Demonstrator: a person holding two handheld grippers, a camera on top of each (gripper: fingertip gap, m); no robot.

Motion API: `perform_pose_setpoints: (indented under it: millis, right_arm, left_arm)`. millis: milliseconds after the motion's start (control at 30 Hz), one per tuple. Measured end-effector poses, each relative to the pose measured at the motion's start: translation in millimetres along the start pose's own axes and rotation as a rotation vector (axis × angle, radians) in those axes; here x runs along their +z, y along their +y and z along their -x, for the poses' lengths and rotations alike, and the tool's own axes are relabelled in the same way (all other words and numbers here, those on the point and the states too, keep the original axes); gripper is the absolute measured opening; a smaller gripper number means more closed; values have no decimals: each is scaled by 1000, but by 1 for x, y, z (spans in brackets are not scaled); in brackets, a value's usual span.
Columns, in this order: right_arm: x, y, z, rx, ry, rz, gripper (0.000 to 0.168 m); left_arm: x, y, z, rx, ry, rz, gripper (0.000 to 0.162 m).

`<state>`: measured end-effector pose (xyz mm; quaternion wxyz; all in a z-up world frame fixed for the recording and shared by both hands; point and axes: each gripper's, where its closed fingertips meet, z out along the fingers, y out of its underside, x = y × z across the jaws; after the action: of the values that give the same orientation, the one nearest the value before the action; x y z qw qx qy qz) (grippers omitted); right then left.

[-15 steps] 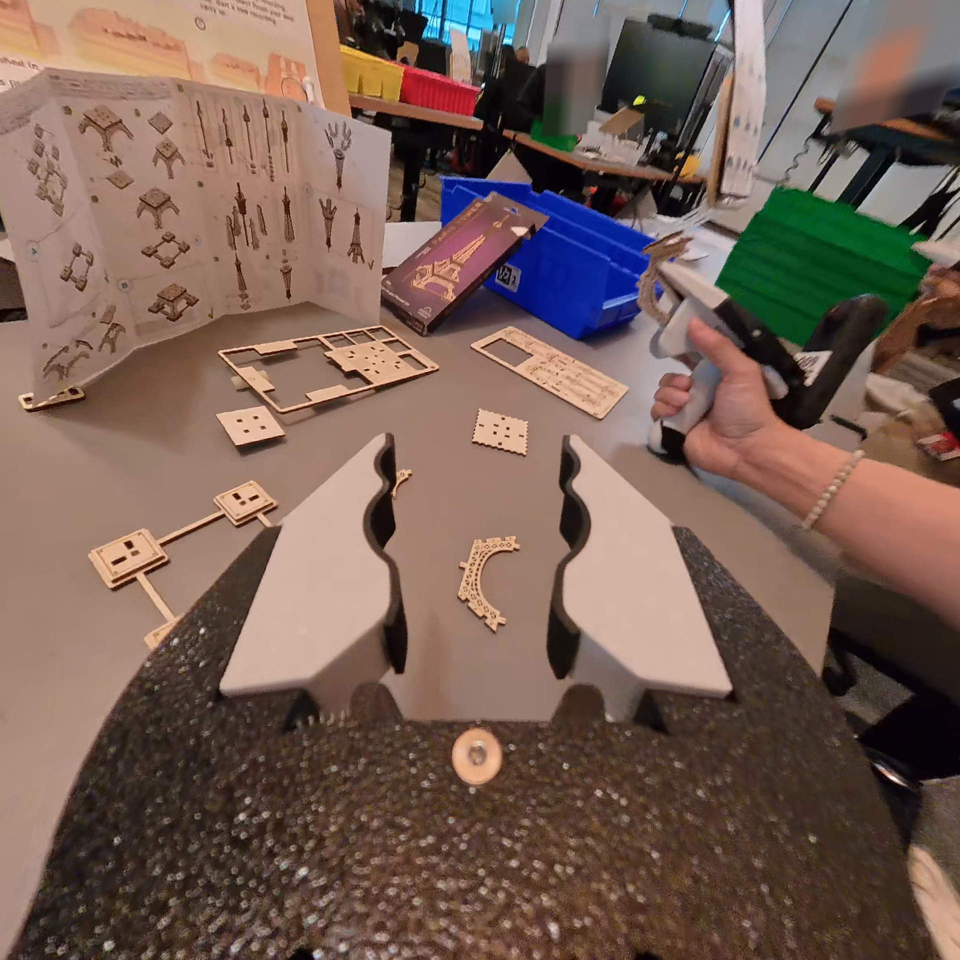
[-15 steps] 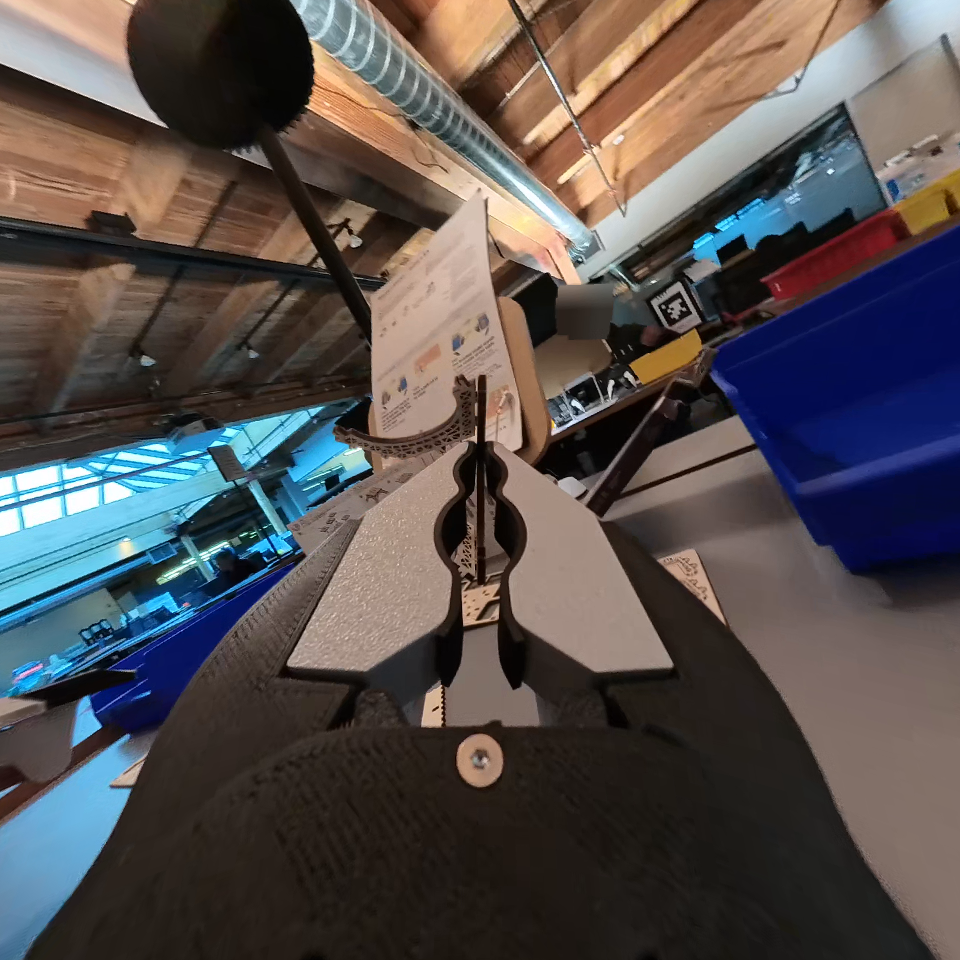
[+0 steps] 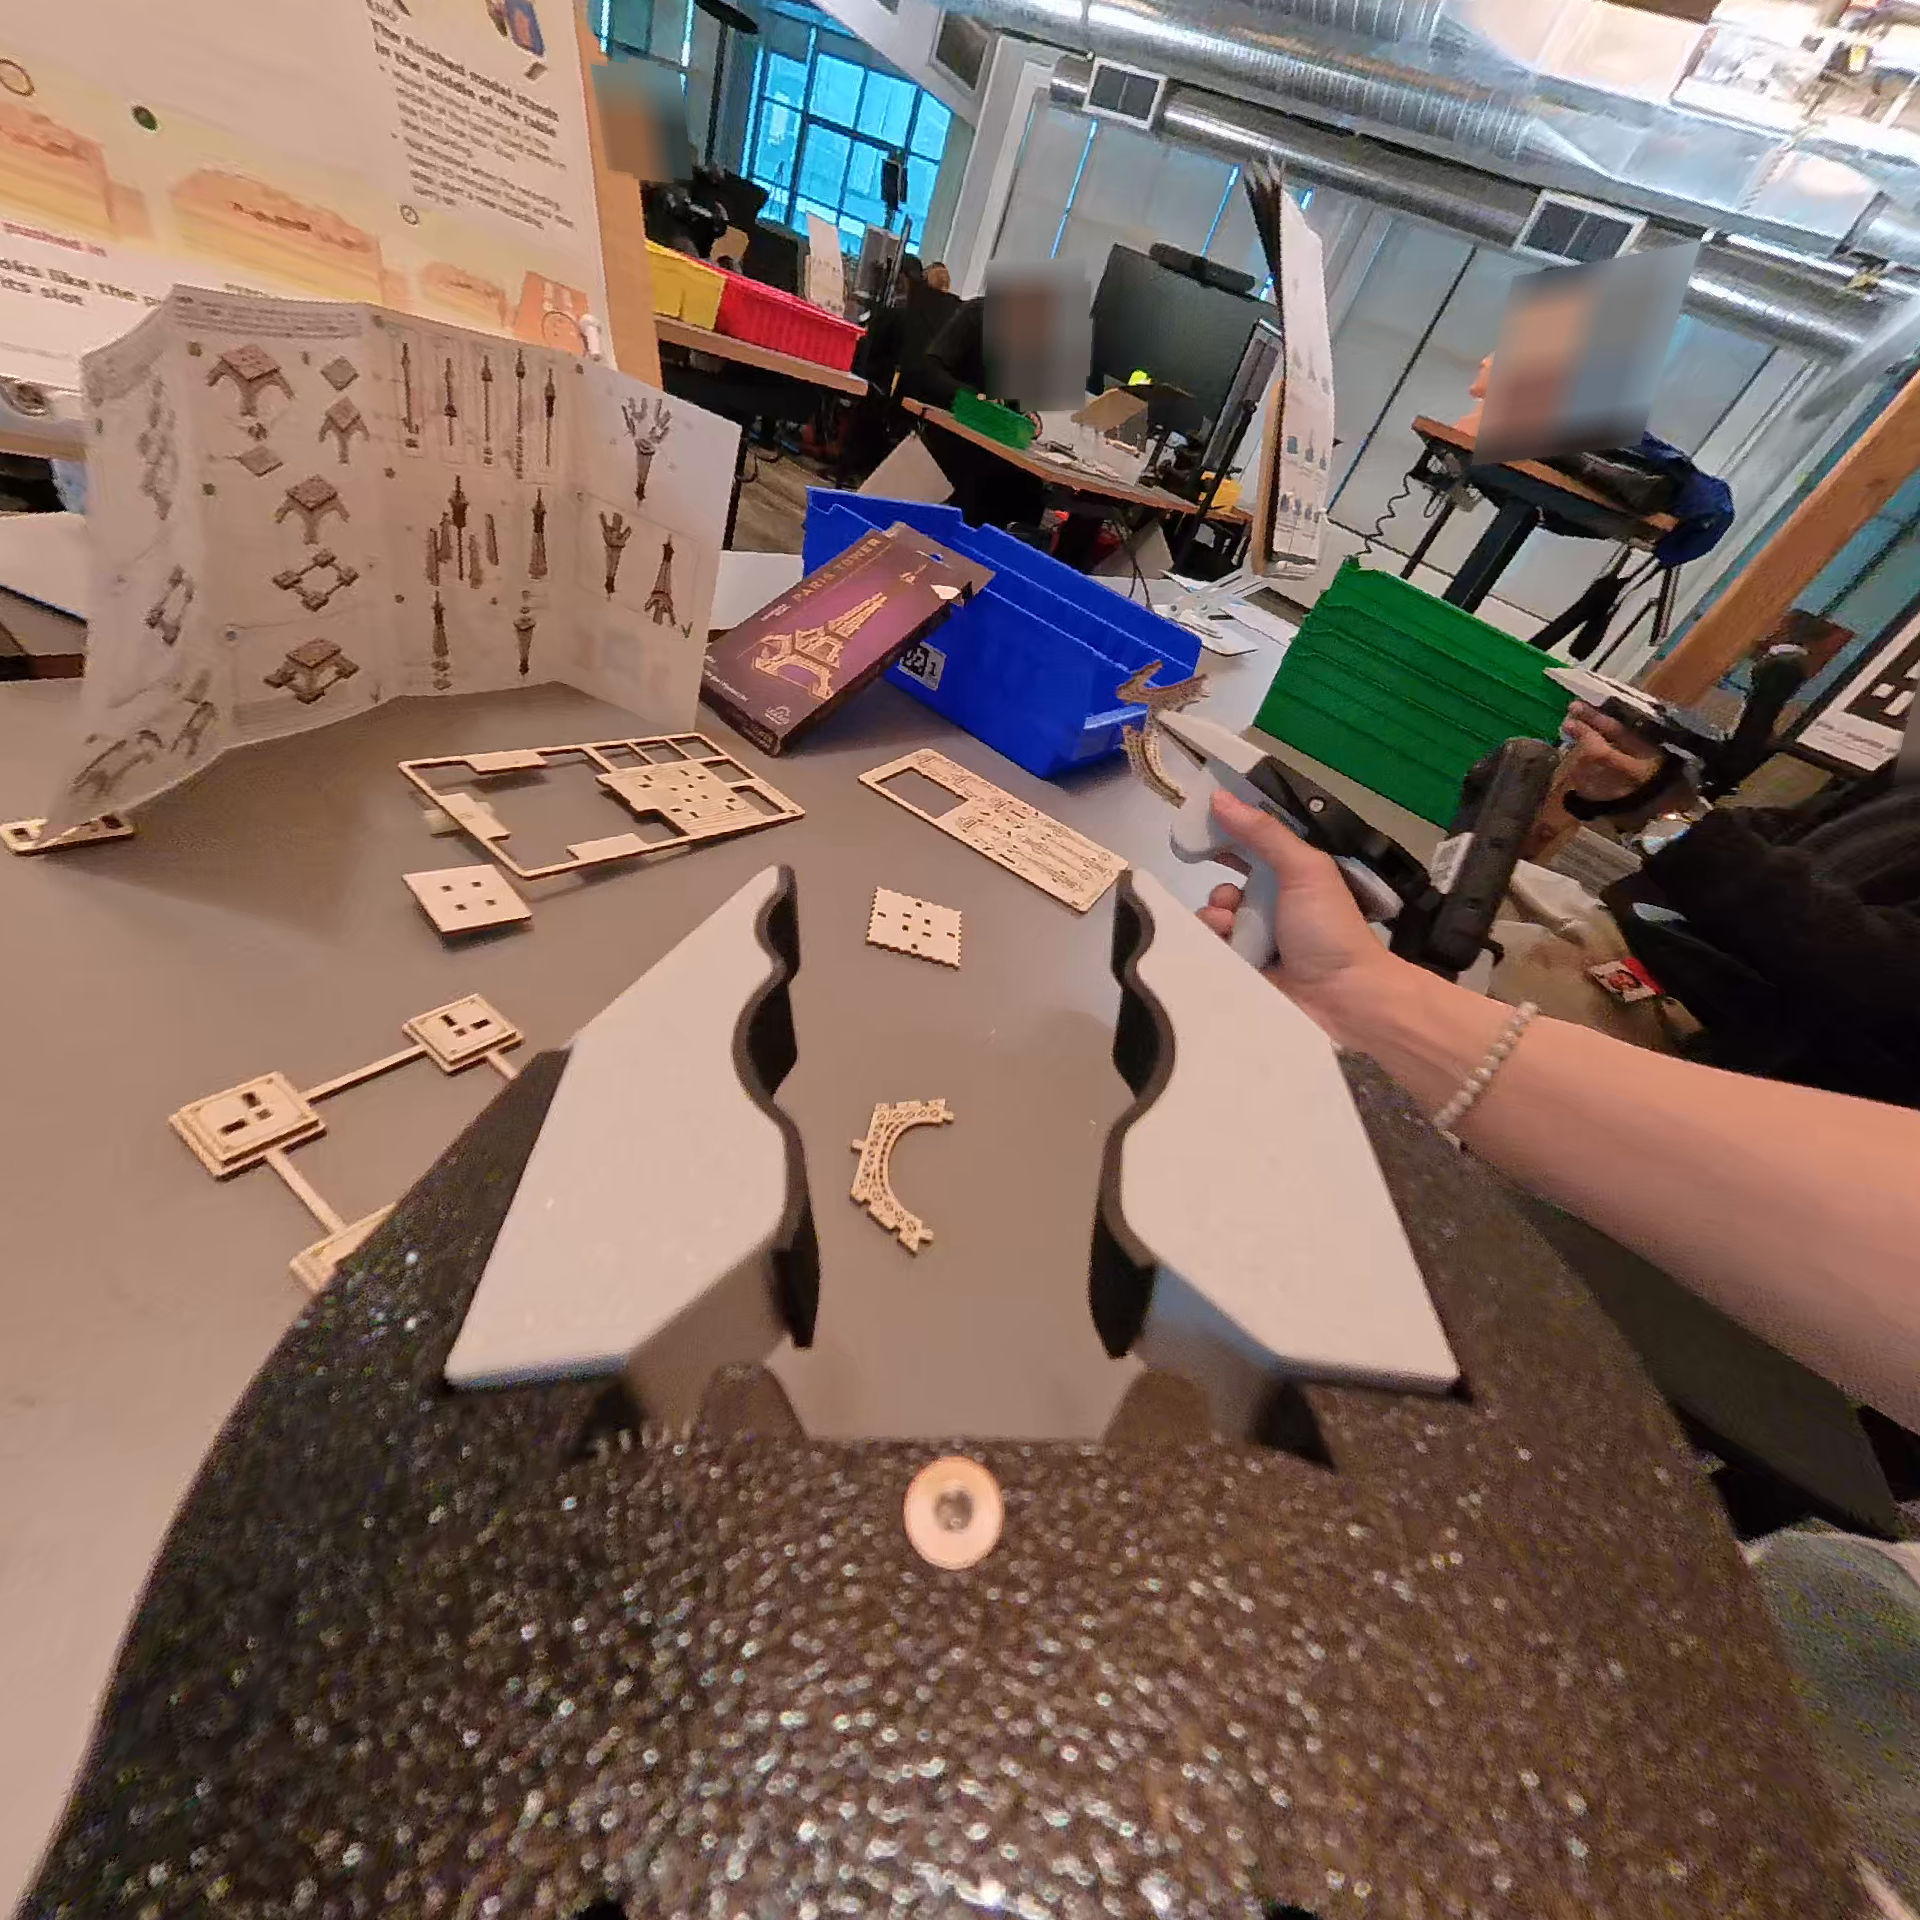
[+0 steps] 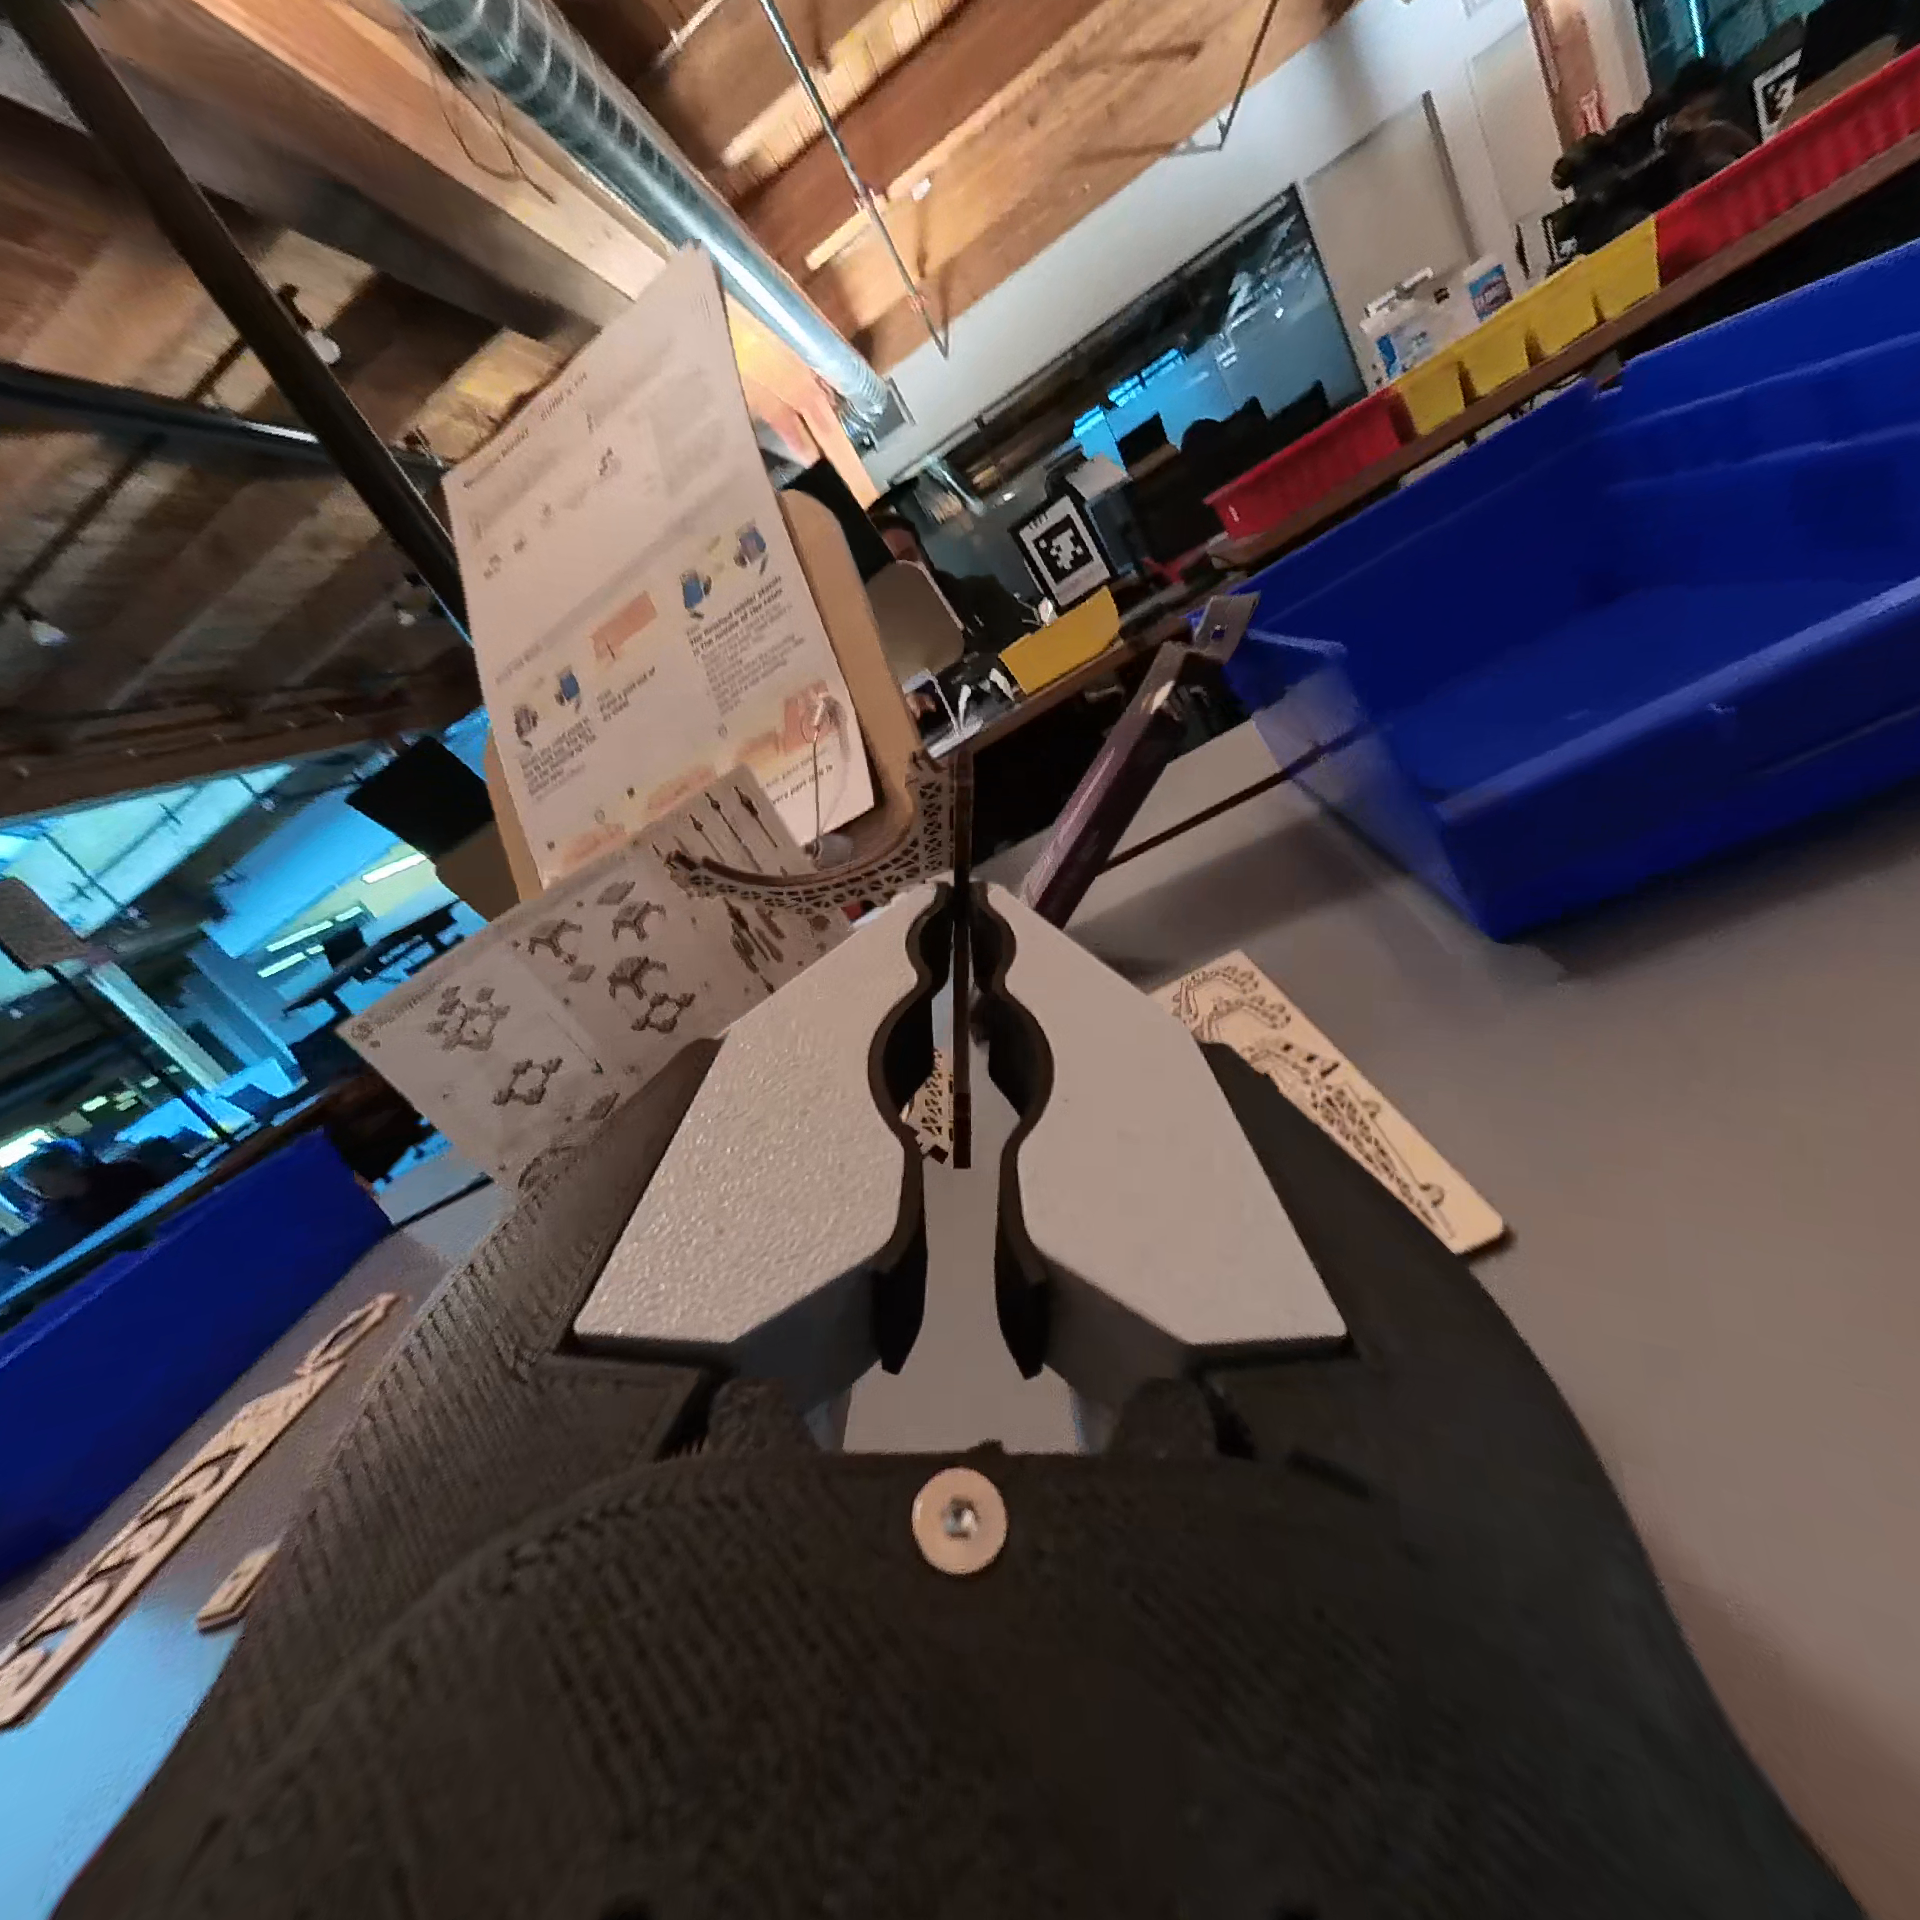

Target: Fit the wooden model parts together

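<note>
Left wrist view: my left gripper is spread over the loose arch piece at six o'clock. My right gripper pinches joined arch pieces edge-on; I fear twisting could snap them.

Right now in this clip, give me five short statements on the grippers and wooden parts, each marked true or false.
1. The left gripper is open and empty. True.
2. A curved arch piece lies flat on the grey table between the left gripper's fingers. True.
3. The right gripper is open with nothing in it. False: it is shut on joined arch pieces, held off the table.
4. The small square plate sits inside the blue bin. False: it lies on the table, in front of the bin.
5. The folded instruction sheet stands upright on the table. True.
</note>
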<state>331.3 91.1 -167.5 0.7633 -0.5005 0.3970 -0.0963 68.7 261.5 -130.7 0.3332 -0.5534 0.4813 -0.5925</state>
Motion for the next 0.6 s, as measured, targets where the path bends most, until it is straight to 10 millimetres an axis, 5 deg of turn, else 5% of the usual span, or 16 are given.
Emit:
perform_pose_setpoints:
  millis: [300, 500, 600]
  right_arm:
    - [-19, 17, 34, -85, -47, 75, 0]
    - [-31, 17, 55, -12, -143, 16, 0]
    - [-39, 7, 49, 87, -169, -53, 0]
  left_arm:
    - [-30, 10, -11, -89, -27, -94, 58]
    - [-70, 12, -49, -88, -18, -176, 56]
    - [-85, 19, -68, -51, -40, -174, 57]
